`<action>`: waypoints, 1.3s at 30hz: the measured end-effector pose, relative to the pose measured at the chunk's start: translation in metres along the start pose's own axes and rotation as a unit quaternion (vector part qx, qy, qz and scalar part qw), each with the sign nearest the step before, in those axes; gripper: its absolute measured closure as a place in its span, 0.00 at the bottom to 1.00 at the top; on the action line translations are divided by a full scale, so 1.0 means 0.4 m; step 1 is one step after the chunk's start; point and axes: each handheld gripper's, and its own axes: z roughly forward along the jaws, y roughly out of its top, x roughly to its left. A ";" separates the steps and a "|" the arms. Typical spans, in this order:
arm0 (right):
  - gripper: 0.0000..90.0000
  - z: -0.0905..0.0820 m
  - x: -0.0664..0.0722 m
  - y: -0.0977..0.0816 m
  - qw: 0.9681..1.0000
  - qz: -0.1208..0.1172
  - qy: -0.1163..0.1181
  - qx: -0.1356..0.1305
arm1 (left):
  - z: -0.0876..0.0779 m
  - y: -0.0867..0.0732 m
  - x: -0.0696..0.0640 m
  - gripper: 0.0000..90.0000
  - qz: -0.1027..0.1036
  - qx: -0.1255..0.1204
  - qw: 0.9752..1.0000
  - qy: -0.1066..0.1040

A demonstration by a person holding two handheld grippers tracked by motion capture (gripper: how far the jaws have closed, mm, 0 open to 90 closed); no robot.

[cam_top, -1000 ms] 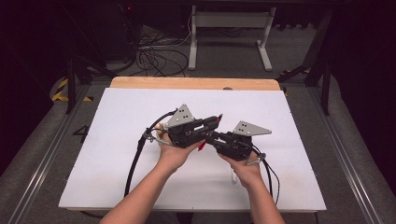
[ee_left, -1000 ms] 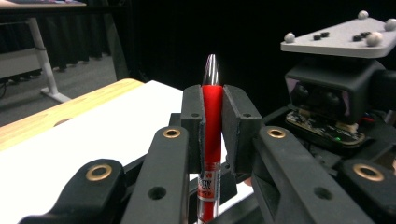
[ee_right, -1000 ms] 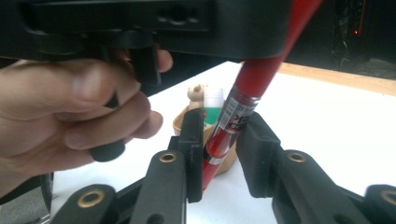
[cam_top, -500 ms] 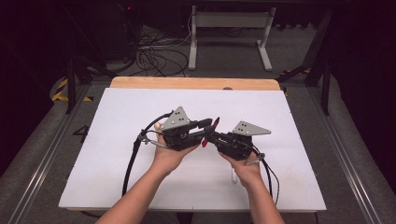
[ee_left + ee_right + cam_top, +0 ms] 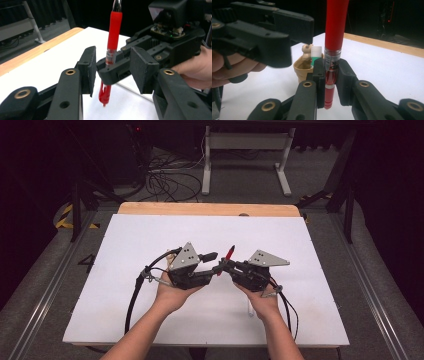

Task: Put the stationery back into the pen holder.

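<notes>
While the right tongs [image 5: 329, 82] clamp the slim red plastic pen [image 5: 333, 50] upright over mid-surface [image 5: 150, 245], left tongs [image 5: 115, 72] have just been opening, pads off the pen: light, stiff, slick barrel, so I'd regrip at the labelled midsection.

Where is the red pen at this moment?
In the high view the red pen stands upright at the table's middle, clamped in the right gripper, just right of the open left gripper.
</notes>
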 end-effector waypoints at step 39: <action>0.89 0.088 0.061 0.067 0.999 -0.044 -0.006 -0.016 | -0.165 -0.128 0.059 0.41 -0.013 0.034 0.998 0.057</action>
